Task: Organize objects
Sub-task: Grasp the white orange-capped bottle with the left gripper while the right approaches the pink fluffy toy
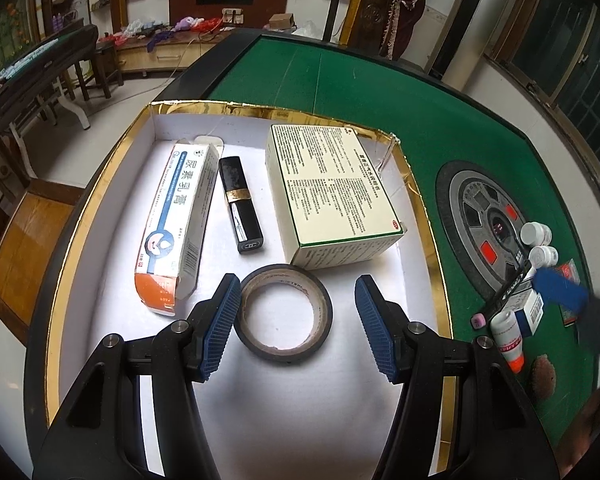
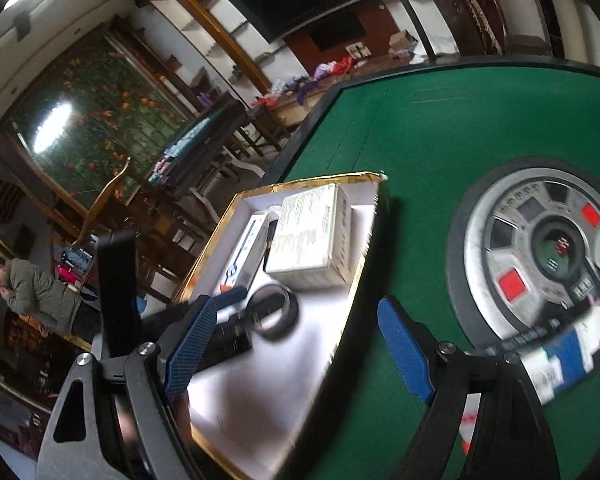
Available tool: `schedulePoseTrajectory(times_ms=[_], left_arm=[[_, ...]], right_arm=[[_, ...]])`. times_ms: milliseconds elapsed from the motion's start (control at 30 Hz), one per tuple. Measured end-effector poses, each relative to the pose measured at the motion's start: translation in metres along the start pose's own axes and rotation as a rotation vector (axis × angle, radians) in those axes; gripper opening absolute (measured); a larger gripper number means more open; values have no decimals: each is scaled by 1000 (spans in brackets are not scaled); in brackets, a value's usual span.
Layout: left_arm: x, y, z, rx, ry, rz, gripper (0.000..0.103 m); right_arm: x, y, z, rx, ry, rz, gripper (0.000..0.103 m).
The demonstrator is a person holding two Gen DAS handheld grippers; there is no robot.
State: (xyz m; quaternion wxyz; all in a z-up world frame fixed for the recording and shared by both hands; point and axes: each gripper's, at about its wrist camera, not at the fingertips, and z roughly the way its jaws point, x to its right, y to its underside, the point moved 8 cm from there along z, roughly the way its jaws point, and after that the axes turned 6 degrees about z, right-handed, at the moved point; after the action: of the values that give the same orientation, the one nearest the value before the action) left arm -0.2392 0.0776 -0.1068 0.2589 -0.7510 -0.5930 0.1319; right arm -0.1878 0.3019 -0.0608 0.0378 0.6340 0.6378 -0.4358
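Left wrist looks steeply down, close, into the tray (image 1: 100,184); right wrist, blurred, seemingly shares it.

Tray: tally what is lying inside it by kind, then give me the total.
In the gold-edged tray, left wrist view:
Cardboard boxes: 2 (long cream box, big white box)
Lipsticks: 1 (black lipstick)
Tape rolls: 1 (tape roll)
Total: 4
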Motion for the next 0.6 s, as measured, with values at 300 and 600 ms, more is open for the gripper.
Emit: schedulePoseTrajectory(times_ms=[300,600], left_arm=[[22,-6,-9,52,22,57,60],[129,13,-41,22,350,100,59]], right_arm=[[45,34,-66,101,55,-53,83],[101,17,-126,255,66,97,83]])
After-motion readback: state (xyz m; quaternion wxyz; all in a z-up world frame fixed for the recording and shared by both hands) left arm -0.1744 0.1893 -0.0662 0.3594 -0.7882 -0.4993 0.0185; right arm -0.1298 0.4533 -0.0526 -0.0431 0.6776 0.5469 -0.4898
